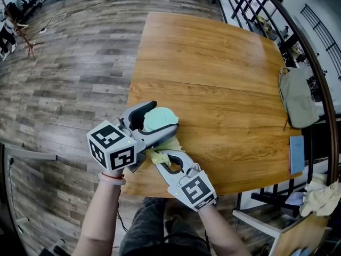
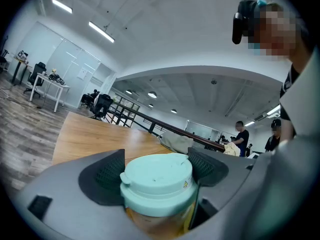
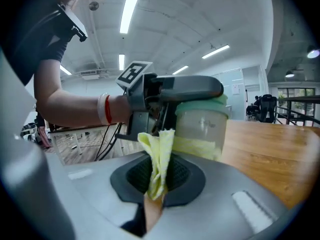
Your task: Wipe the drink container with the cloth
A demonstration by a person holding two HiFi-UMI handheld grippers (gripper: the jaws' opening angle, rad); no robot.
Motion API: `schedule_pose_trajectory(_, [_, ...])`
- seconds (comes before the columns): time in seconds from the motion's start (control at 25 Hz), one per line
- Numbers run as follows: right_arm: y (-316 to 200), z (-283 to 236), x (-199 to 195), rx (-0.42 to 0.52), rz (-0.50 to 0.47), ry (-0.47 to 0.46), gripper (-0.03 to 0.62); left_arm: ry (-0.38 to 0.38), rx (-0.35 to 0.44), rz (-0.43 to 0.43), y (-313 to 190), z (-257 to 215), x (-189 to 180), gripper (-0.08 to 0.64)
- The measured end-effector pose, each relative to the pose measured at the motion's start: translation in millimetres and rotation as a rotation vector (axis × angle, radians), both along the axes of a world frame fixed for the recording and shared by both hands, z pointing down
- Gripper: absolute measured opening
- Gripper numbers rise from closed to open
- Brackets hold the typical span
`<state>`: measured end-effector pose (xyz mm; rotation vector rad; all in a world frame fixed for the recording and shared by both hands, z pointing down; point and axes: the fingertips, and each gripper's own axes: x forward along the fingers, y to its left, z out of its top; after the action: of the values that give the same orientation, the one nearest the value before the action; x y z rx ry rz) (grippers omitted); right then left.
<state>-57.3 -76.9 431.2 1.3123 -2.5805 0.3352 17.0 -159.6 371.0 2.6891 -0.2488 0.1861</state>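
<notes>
Nearest the head camera: left gripper (image 1: 164,116), its marker cube (image 1: 113,147) turned upward. Jaws stood wide and were clamped on the drink container (image 1: 159,119), one pad on each side of the mint-green lid (image 2: 159,173). Left gripper view showed both ribbed pads against the lid's rim. Container body under the lid was pale and translucent, with yellow showing lower down.

Right gripper (image 1: 160,158) lay just below and to the right of the left gripper, pointing up at it. Its jaws were pressed together on the yellow cloth (image 3: 159,156), with a folded edge standing up out of the pinch. The free part of the cloth lay against the container's lower side, touching it, on the face turned toward the right gripper.

Container was over the near left corner of the wooden table (image 1: 213,63), close to the near edge. Could not tell whether its base touched the tabletop or hung just above it.

Red wristband (image 1: 113,177) on the left wrist, just behind the cube.

Elsewhere:
- A grey bag (image 1: 297,96) was draped over the table's right edge, well apart from both grippers.
- A flat blue item (image 1: 297,154) lay at the same edge, nearer the person.
- A cream fabric heap (image 1: 321,196) sat beyond the table's near right corner, off the tabletop.
- Grey plank floor (image 1: 69,79) ran along the table's left side.
</notes>
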Motion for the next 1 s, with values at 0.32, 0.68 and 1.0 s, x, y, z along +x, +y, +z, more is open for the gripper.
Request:
schedule_pose_trajectory(0.32, [9,32,-3,-0.078,-0.002,-0.005,0.023,0.007,0.006,0.012,-1,-2,-2,0.393])
schedule_pose_trajectory(0.68, [20,62,-1,-0.168,0.005,-0.002,0.023,0.012,0.033,0.037,5,-4,0,0.393])
schedule_pose_trajectory(1.0, [34,56,14,-0.134,0.039,-0.056,0.023,0.032,0.099,0.072,18,-8,-2,0.393])
